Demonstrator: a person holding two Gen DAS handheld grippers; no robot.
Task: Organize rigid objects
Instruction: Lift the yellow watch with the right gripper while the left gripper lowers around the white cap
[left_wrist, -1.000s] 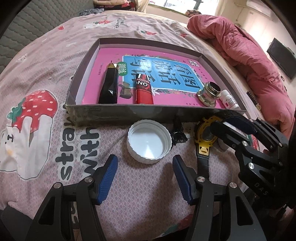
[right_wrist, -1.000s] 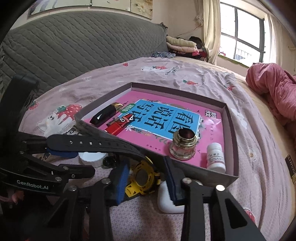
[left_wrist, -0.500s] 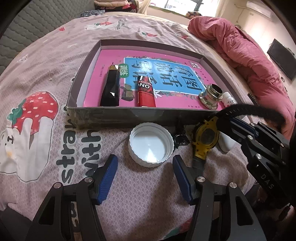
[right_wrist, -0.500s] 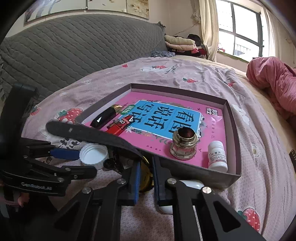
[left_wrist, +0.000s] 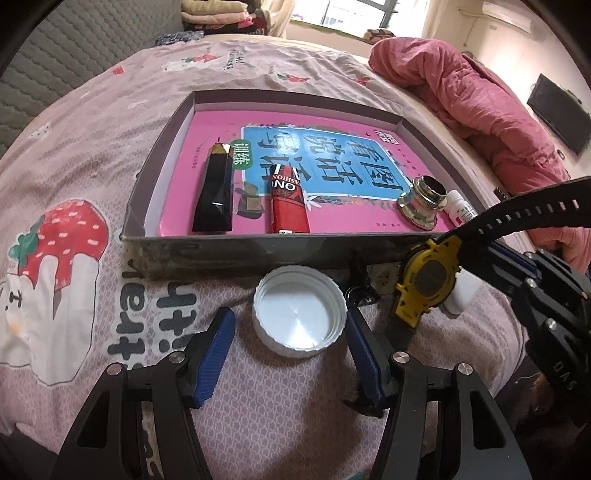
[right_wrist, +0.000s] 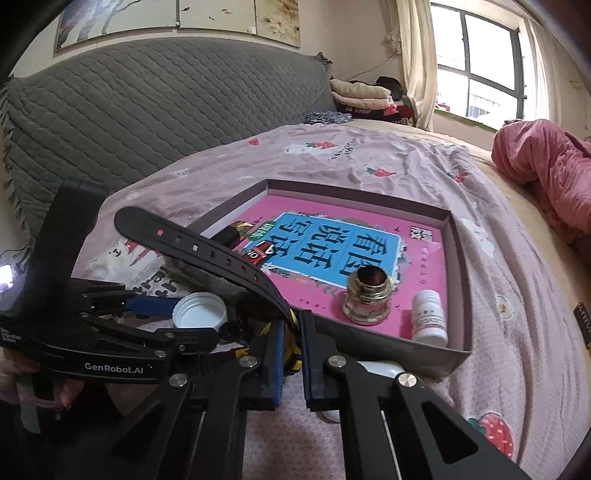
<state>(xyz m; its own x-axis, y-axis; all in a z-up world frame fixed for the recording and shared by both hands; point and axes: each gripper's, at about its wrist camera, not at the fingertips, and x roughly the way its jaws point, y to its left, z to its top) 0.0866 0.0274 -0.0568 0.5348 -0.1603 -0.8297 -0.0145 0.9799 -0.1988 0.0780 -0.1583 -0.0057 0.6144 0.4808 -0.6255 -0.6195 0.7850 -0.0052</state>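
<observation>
Watch (left_wrist: 428, 280) clamped in right hand-held gripper (right_wrist: 291, 332), angled down

We are looking at a pink bedsheet (left_wrist: 110, 155) printed with strawberries, lying spread across the bed. A rumpled pink quilt (left_wrist: 476, 99) is sitting heaped at the far right edge. A grey quilted headboard (right_wrist: 155, 110) is standing behind, folded clothes (right_wrist: 365, 96) are resting beside a window (right_wrist: 484, 66), and a dark screen (left_wrist: 557, 118) is hanging on the wall.
</observation>
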